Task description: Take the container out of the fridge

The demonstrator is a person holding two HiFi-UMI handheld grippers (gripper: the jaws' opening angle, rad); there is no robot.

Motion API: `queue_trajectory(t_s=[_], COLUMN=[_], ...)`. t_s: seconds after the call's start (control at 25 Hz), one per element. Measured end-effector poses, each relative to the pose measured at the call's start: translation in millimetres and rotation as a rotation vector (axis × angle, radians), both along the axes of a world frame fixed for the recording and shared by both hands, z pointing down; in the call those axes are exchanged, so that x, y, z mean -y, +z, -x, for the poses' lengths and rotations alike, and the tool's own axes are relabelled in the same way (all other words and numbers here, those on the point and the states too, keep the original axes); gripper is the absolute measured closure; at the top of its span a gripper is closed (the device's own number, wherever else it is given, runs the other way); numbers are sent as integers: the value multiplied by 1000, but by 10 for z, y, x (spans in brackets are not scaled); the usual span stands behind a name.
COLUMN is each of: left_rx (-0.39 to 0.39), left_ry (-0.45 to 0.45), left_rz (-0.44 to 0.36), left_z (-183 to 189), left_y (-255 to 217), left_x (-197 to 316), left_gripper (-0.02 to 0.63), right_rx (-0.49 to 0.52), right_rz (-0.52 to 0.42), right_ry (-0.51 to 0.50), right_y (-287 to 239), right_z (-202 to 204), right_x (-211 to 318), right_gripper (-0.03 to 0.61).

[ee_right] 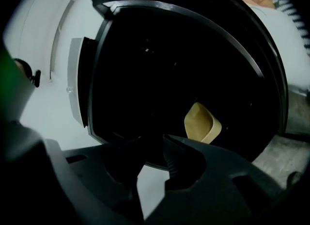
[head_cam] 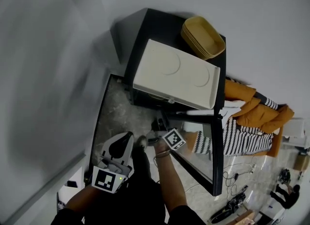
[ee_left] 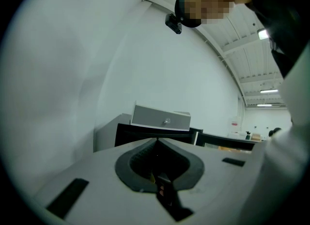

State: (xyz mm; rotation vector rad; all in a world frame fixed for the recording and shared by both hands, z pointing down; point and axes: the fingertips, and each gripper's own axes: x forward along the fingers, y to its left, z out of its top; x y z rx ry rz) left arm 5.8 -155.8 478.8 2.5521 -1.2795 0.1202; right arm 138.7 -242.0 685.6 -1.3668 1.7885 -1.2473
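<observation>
- The head view is looking steeply down on a black fridge [head_cam: 139, 35], with its door [head_cam: 219, 161] standing open toward 5 o'clock.
- A white box [head_cam: 174, 73] is resting on top of the fridge, and a stack of tan trays [head_cam: 203, 37] is sitting behind it at 1 o'clock.
- The right gripper [ee_right: 154, 144] is pointing into the dark inside of the fridge. Its jaws are standing slightly apart, with nothing between them.
- The container [ee_right: 201, 122], a tan tub, is sitting inside the fridge. In the right gripper view it is lying at 4 o'clock, just above the right-hand jaw and not touching either jaw.
- The left gripper [ee_left: 156, 140] is hanging at 7 o'clock in the head view, out over the speckled floor [head_cam: 121, 107]. Its jaws are pressed together and holding nothing.
- The left gripper view is facing the fridge from outside, with the white box at 12 o'clock beyond the jaw tips.
</observation>
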Motion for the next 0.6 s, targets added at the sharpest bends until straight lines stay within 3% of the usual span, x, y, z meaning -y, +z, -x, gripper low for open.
queue_trajectory(t_s=[0.12,0.32,0.6], left_rx=[3,-15,-14], left_ry=[-6,-17,-9], left_rz=[7,1,-11], left_z=[8,53,112], left_y=[81,109,336], left_x=[11,-21,-38], left_gripper=[609,609,609], right_rx=[26,150,286], right_rz=[-19,180,151], right_ry=[4,117,174], right_y=[159,747,1119], right_z=[-38,-125,-87], right_x=[57,-89,-33], right_gripper=[491,453,385])
